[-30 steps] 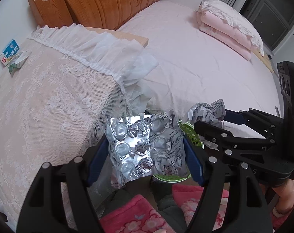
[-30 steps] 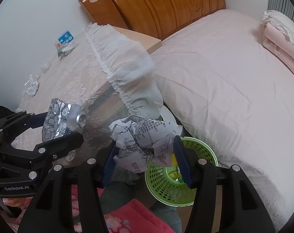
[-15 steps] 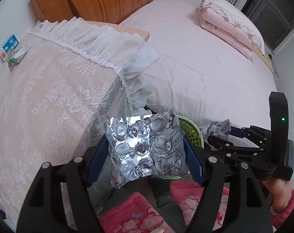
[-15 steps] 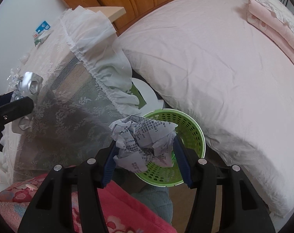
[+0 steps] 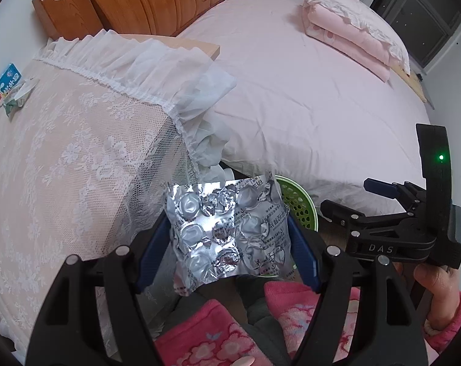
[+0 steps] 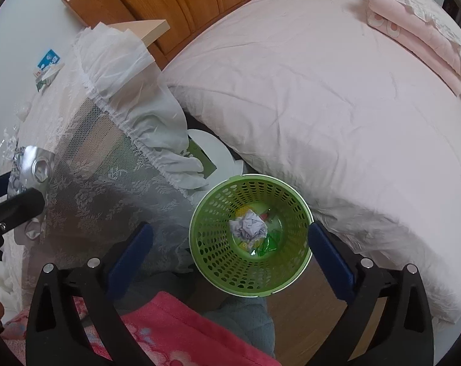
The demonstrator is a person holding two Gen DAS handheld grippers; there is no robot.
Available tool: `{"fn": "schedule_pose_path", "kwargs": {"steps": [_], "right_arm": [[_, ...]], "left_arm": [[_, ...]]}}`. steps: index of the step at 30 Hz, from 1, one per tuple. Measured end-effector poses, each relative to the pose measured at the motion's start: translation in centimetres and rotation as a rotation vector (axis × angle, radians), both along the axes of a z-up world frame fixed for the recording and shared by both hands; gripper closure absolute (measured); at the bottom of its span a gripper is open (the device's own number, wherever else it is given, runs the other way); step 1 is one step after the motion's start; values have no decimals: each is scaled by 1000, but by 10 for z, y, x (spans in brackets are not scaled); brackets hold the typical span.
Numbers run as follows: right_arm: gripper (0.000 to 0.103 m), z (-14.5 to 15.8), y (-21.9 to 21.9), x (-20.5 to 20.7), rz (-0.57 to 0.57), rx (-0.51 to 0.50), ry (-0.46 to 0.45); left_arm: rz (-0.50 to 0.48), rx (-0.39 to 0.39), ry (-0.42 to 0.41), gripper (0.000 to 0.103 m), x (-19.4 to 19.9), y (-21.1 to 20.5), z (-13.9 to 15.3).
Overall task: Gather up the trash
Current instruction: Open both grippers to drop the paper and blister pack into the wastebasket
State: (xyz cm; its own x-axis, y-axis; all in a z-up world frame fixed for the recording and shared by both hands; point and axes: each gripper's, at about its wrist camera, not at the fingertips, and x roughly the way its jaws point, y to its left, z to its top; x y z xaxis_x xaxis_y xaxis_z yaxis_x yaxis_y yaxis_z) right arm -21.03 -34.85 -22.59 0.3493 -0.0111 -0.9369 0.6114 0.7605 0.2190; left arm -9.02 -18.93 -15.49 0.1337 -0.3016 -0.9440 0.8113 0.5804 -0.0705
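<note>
foil sheet next, and the basket was a small target

the right tool (image 6: 230, 244) hung over the green basket (image 6: 300, 213) with its jaws opening wide and nothing between them; the crumpled paper ball (image 6: 248, 228) lay at the bottom of the basket among other scraps. the left tool (image 5: 227, 241) was pinching a silver blister pack (image 5: 227, 228) between its blue pads (image 5: 152, 253), the sheet standing on edge and bowed between them, above the near corner of the lace-covered tabletop (image 5: 62, 158) and partly in front of the basket's rim (image 5: 300, 204).

the likely trouble was in the drop. the pack was flat, light and wide against the basket's mouth, so if it was let go off-centre it could have caught the rim, tipped the light basket, or slid down onto the floor between the tabletop's frill (image 6: 157, 140) and the bed (image 6: 321, 91). the right tool sat just over the opening, so the two could have knocked together if it did not clear away first. a milk carton (image 5: 6, 87) lay at the far left of the tabletop, well apart, with clear wrappers (image 6: 9, 145) at its left edge, easy to overlook.
</note>
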Motion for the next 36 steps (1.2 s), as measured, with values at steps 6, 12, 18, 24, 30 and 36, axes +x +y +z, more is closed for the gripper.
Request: {"fn": "schedule_pose_path", "kwargs": {"steps": [6, 12, 18, 24, 30, 36], "right_arm": [[3, -1, -5, -3, -35, 12, 10], [3, 0, -6, -7, -43, 5, 5], [3, 1, -11, -21, -57, -9, 27], [3, -3, -26, -50, -110, -9, 59], [3, -9, -39, -75, -145, -4, 76], [3, -11, -43, -83, -152, 0, 70]], "left_arm": [[-4, 4, -1, 33, -1, 0, -1], [-20, 9, 3, 33, -6, -3, -4], [-43, 6, 34, 33, -20, -16, -12], [-81, 15, 83, 33, -44, -35, -24], [-123, 25, 105, 33, -66, -49, -32], [-141, 31, 102, 33, -73, -53, -33]]}}
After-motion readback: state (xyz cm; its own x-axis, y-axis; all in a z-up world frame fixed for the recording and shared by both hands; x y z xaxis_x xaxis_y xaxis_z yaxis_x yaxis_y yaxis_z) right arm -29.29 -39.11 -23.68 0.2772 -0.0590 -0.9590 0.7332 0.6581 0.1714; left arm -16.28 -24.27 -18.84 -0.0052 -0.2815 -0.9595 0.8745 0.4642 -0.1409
